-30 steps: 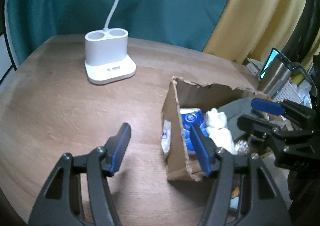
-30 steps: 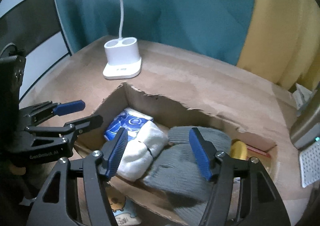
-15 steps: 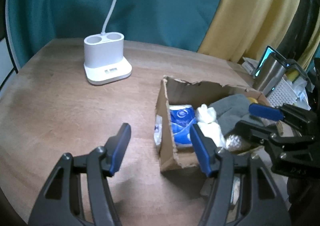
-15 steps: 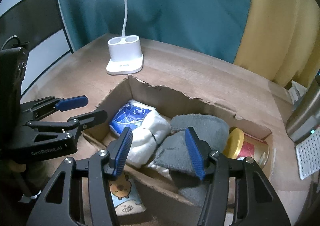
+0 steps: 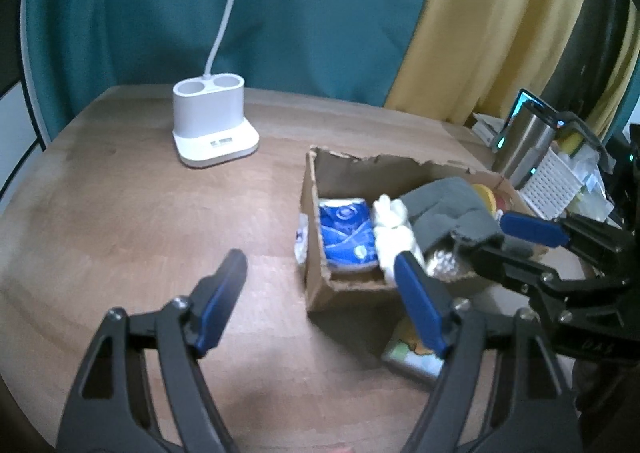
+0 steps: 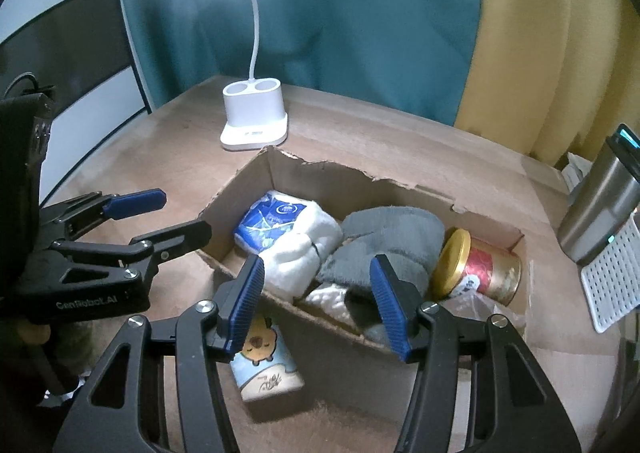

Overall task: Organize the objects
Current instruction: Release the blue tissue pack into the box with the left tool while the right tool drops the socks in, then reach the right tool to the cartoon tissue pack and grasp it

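A torn cardboard box [image 6: 320, 177] [image 5: 316, 289] stands on the wooden table. It holds a blue tissue pack [image 6: 272, 219] [image 5: 346, 233], a white cloth [image 6: 298, 255] [image 5: 394, 231], a grey cloth [image 6: 384, 243] [image 5: 448, 209] and a red tin with a gold lid [image 6: 486, 271]. A small pack with a cartoon print [image 6: 264, 361] [image 5: 414, 357] lies on the table in front of the box. My left gripper [image 5: 320, 289] is open and empty, left of the box. My right gripper [image 6: 316, 297] is open and empty above the box's near wall.
A white lamp base [image 5: 212, 125] [image 6: 256, 119] stands at the back of the table. A steel tumbler [image 6: 600, 209] [image 5: 524, 145] and a white perforated basket [image 6: 612, 277] [image 5: 552, 185] stand at the right. Teal and yellow curtains hang behind.
Both grippers have drawn back and up from the box. The right gripper has lifted out of the box, so the tin and the cartoon pack now show.
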The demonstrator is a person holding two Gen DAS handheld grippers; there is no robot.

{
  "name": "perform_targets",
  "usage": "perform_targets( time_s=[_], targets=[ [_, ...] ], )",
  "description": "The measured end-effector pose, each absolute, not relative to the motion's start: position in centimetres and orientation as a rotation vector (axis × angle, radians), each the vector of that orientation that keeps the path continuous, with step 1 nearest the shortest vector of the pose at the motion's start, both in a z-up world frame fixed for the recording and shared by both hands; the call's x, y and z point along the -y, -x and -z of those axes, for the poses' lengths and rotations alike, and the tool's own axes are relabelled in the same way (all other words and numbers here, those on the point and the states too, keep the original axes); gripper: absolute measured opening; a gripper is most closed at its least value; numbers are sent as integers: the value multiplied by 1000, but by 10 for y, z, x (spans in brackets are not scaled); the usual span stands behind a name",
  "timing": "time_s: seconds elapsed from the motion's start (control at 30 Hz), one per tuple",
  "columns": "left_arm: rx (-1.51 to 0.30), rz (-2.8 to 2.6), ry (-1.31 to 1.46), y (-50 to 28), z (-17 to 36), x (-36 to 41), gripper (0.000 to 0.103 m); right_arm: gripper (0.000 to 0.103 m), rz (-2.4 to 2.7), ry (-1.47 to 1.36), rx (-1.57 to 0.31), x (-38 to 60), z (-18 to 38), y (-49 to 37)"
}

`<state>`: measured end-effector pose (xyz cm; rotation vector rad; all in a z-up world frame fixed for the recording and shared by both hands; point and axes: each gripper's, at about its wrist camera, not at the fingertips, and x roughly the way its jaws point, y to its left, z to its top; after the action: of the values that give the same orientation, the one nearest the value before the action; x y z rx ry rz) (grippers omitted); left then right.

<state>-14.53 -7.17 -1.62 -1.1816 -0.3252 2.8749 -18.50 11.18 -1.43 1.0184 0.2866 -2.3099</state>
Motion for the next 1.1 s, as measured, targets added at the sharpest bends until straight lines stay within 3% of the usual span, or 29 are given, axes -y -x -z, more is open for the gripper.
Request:
perform_targets(
  time_s=[0.13, 0.47, 0.57, 1.1],
  targets=[
    [296, -2873, 1175, 137, 16, 66, 77, 66, 2321, -1013, -279, -117, 13, 177],
    [275, -2886, 1167, 119, 13, 62, 77, 68, 2356, -1003, -264, -130, 13, 161],
    [270, -2888, 1167, 114, 13, 62, 77, 75, 2358, -1003, -259, -133, 14, 155],
    [244, -2886, 1188, 91, 20, 60, 77, 75, 2337, -1047, -236, -137, 36, 135]
  ],
)
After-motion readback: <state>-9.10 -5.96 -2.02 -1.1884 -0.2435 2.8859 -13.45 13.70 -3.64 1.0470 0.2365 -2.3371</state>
